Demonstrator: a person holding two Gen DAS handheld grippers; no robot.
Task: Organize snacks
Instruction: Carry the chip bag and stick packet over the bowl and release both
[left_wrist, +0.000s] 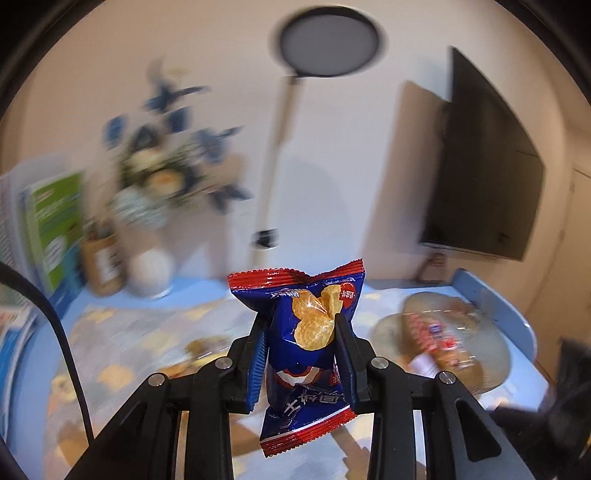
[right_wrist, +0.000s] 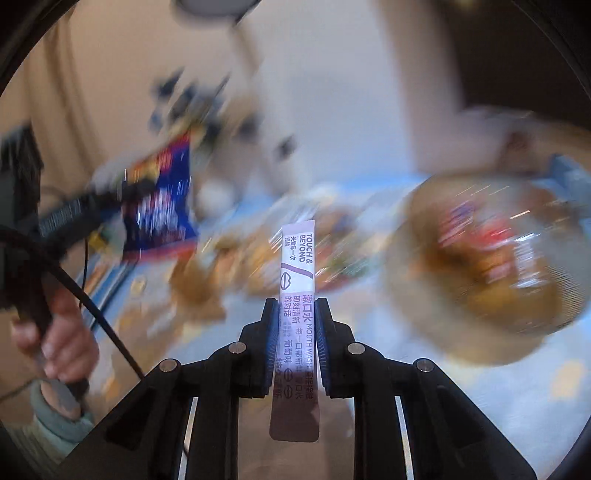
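A blue patterned surface (left_wrist: 155, 317) carries a round woven basket (left_wrist: 491, 354) of blurred snacks. Above it, the left tongs (left_wrist: 301, 325) pinch a blue biscuit packet (left_wrist: 306, 332), while the right tongs (right_wrist: 297, 310) are clamped on an upright lilac mouthwash sachet (right_wrist: 295, 266)

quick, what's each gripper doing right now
left gripper: shut on the blue snack packet
right gripper: shut on the mouthwash sachet
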